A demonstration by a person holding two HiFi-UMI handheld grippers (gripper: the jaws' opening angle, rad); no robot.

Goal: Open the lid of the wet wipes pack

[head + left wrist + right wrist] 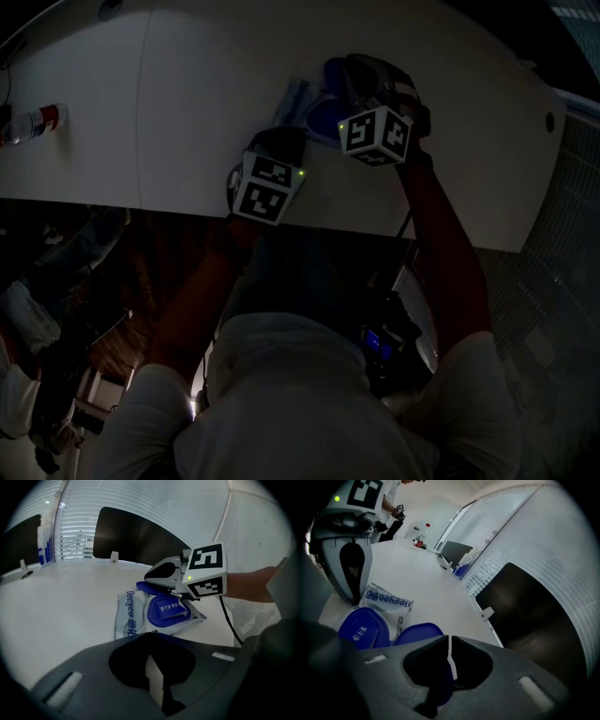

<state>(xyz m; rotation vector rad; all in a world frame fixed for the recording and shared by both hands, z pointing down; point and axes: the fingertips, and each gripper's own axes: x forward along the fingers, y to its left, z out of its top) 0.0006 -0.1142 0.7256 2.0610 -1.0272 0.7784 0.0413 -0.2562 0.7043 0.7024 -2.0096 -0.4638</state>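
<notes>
The white wet wipes pack (129, 616) lies flat on the white table (61, 602). Its blue lid flap (417, 632) stands raised off the blue labelled base (363, 627). My right gripper (449, 656) is shut on the flap's edge, and blue shows under its jaws. My left gripper (154, 667) sits at the pack's near end, jaws closed on a white sliver of the pack. In the dim head view both grippers meet over the pack (292, 98), the left gripper (272, 150) nearer me and the right gripper (352, 94) beyond it.
A plastic bottle (33, 122) stands at the table's far left. The table's near edge (394, 232) runs just below the grippers. A dark panel (529, 606) fills the wall beside the table. A black cable (229, 620) hangs from the right gripper.
</notes>
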